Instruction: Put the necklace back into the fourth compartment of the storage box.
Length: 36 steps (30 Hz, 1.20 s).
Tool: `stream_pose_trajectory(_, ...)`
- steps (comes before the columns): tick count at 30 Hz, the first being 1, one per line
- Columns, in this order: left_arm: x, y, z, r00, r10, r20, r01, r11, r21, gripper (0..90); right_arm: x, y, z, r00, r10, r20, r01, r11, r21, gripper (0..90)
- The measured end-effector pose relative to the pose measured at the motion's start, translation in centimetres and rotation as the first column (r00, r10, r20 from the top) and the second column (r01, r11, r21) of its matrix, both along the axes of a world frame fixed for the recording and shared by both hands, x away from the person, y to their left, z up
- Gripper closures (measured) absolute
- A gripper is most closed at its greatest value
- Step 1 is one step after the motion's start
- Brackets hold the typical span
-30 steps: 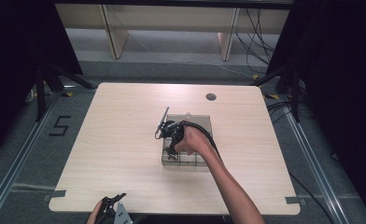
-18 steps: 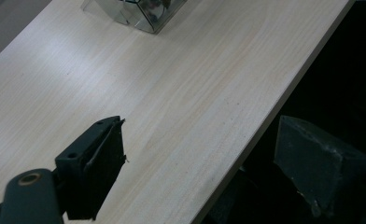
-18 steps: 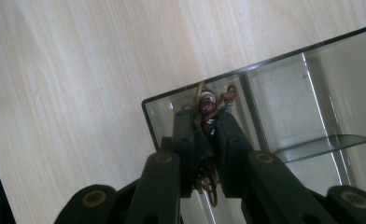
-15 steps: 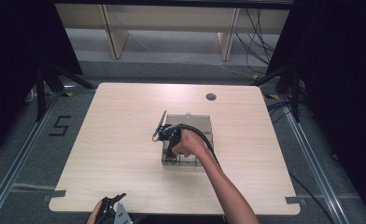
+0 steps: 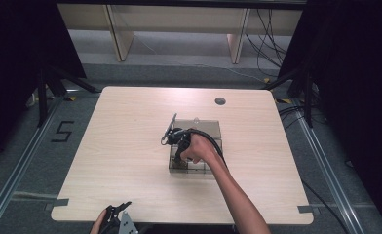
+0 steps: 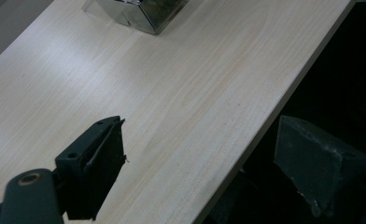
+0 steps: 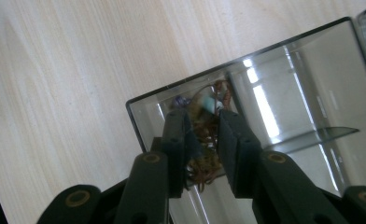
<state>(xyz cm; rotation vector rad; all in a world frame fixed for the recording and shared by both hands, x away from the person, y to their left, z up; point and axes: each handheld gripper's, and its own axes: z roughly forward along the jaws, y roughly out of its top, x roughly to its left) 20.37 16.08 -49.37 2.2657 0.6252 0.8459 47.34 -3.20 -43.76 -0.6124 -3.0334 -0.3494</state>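
1. The right gripper point(image 7: 202, 135) reaches down into the clear box point(image 5: 209, 130); its jaws have just been opening, with a brown tangle point(image 7: 204, 163) between them.
2. The left gripper point(image 6: 204, 154) hangs spread wide at the table point(image 5: 130, 146) edge, well apart from the box.

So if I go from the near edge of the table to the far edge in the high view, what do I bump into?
left gripper → right gripper, down in the clear box, with a brownish tangle between its jaws, which have just been opening → small dark round hole in the table.
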Motion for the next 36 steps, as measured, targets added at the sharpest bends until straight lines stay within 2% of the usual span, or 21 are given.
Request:
stream_pose_trajectory(1,-0.1,-0.1,-0.1,1.0,0.002,-0.009,-0.002,0.9994,-0.034,15.4,0.0,-0.2,0.2,1.0,-0.002,0.009,0.002,1.0,0.002,72.5)
stream_pose_trajectory(4,-0.1,-0.1,0.0,0.9999,0.001,-0.015,-0.002,0.9996,-0.028,15.4,-0.1,-0.6,1.0,0.9996,-0.018,0.021,0.018,0.9997,0.015,72.1)
stream_pose_trajectory(5,0.0,0.0,0.1,1.0,-0.004,-0.008,0.004,0.9999,0.009,15.4,-0.1,-0.8,1.1,0.9997,-0.009,0.024,0.009,0.9999,0.015,72.0)
stream_pose_trajectory(6,-0.1,-0.1,0.0,0.9999,-0.002,-0.016,0.001,0.9998,-0.019,15.4,-0.3,-0.9,1.4,0.9993,-0.026,0.027,0.026,0.9996,0.011,71.8)
stream_pose_trajectory(7,-0.1,-0.1,-0.1,0.9999,-0.002,-0.012,0.002,0.9998,-0.018,15.4,-0.1,-1.1,1.4,0.9992,-0.011,0.037,0.011,0.9998,0.016,71.6)
stream_pose_trajectory(9,-0.1,-0.1,-0.1,0.9999,0.0,-0.011,-0.001,0.9997,-0.023,15.4,-0.3,-1.3,1.7,0.9989,-0.035,0.032,0.034,0.9992,0.021,71.3)
stream_pose_trajectory(12,-0.1,0.0,-0.1,1.0,-0.002,-0.008,0.002,0.9998,-0.018,15.4,-0.2,-1.7,2.0,0.9983,-0.042,0.04,0.041,0.9989,0.024,70.2)
stream_pose_trajectory(13,0.0,0.1,0.1,0.9997,-0.009,-0.023,0.009,1.0,0.003,15.4,-0.2,-1.8,2.1,0.9981,-0.045,0.042,0.044,0.9987,0.025,70.0)
stream_pose_trajectory(14,0.0,0.0,0.0,1.0,-0.001,-0.005,0.001,1.0,-0.01,15.4,-0.2,-1.9,2.2,0.9982,-0.042,0.042,0.041,0.9988,0.027,69.7)
stream_pose_trajectory(15,0.0,0.0,-0.1,1.0,0.003,-0.008,-0.003,0.9997,-0.024,15.4,-0.1,-2.1,2.2,0.9981,-0.029,0.054,0.027,0.9989,0.039,69.3)
stream_pose_trajectory(16,0.1,0.1,0.0,1.0,0.0,-0.001,0.0,1.0,0.005,15.4,-0.2,-2.1,2.4,0.9974,-0.053,0.049,0.052,0.998,0.035,68.9)
stream_pose_trajectory(17,0.0,0.1,0.0,1.0,-0.004,-0.009,0.004,1.0,0.006,15.4,-0.2,-2.3,2.5,0.9972,-0.055,0.052,0.053,0.998,0.034,68.1)
stream_pose_trajectory(18,-0.1,0.1,0.1,0.9997,-0.007,-0.021,0.007,1.0,-0.006,15.4,-0.3,-2.4,2.6,0.997,-0.051,0.059,0.049,0.998,0.04,67.3)
stream_pose_trajectory(20,0.1,0.0,0.0,1.0,0.0,-0.003,0.0,1.0,-0.006,15.4,-0.3,-2.7,2.8,0.9967,-0.051,0.063,0.048,0.9978,0.046,66.3)
stream_pose_trajectory(21,0.0,0.1,0.0,0.9999,-0.002,-0.011,0.002,1.0,0.005,15.4,-0.4,-2.9,3.0,0.9956,-0.056,0.075,0.052,0.9976,0.046,65.9)
stream_pose_trajectory(23,0.0,0.0,-0.1,1.0,-0.002,-0.007,0.002,0.9998,-0.018,15.4,-0.4,-3.2,3.1,0.9954,-0.039,0.088,0.035,0.9982,0.049,64.8)
stream_pose_trajectory(25,0.1,0.0,0.0,1.0,-0.001,-0.001,0.001,1.0,0.004,15.4,-0.6,-3.4,3.3,0.9952,-0.055,0.081,0.051,0.9973,0.054,64.0)
stream_pose_trajectory(28,-0.1,0.1,0.0,0.9997,-0.002,-0.024,0.002,0.9999,-0.011,15.4,-0.9,-3.8,3.6,0.9949,-0.063,0.079,0.058,0.9963,0.064,63.0)
stream_pose_trajectory(30,0.0,0.0,-0.1,0.9999,0.004,-0.009,-0.004,1.0,-0.008,15.4,-1.1,-4.0,3.8,0.9948,-0.075,0.07,0.07,0.9949,0.073,62.0)
stream_pose_trajectory(32,0.0,0.1,0.1,0.9997,-0.001,-0.025,0.001,1.0,-0.003,15.4,-1.2,-4.2,3.8,0.9943,-0.079,0.072,0.074,0.9949,0.069,60.7)
stream_pose_trajectory(36,0.1,0.1,-0.1,0.9999,0.003,-0.012,-0.004,0.9999,-0.01,15.4,-1.4,-4.9,4.0,0.993,-0.085,0.082,0.078,0.9934,0.084,57.7)
